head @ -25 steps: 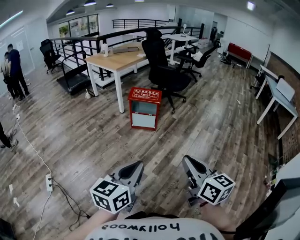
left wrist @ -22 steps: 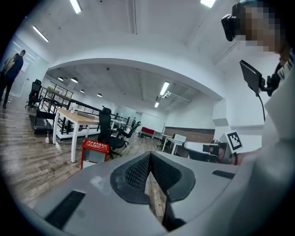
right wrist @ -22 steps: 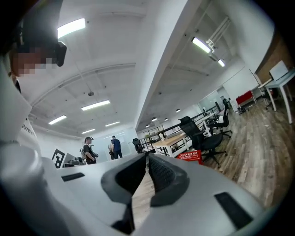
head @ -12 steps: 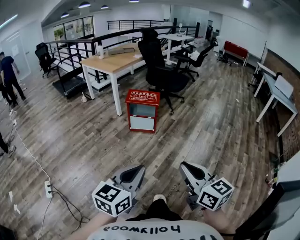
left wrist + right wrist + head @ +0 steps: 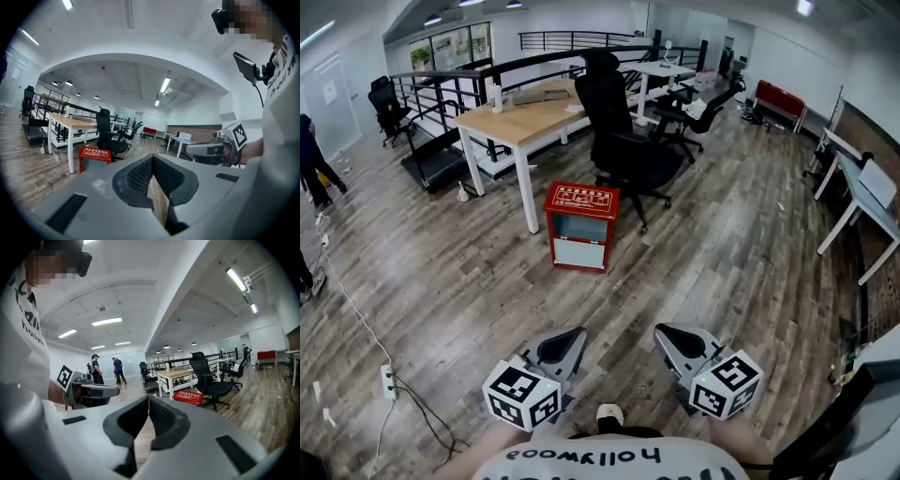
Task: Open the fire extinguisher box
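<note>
The fire extinguisher box (image 5: 579, 226) (red, pale front panel) stands on the floor at frame centre, beside the desk (image 5: 520, 117); its door appears closed. At lower centre, well apart from it, the left gripper (image 5: 567, 339) and right gripper (image 5: 673, 336) are the 2 tools in view. Each has its jaws pressed together and holds nothing.

- The floor (image 5: 459, 272) is grey-brown wood plank.
- A red fire extinguisher box (image 5: 579, 227) stands upright on it, shut, near the front leg of a worktop (image 5: 525, 117).
- That worktop has a light wood top and white legs; a few small things lie on it, too small to tell.
- A black office chair (image 5: 628, 150) stands on the floor just behind the box.
- A white power strip (image 5: 390, 380) lies on the floor at the left, with 1 white cable (image 5: 356, 309) trailing away from it.
</note>
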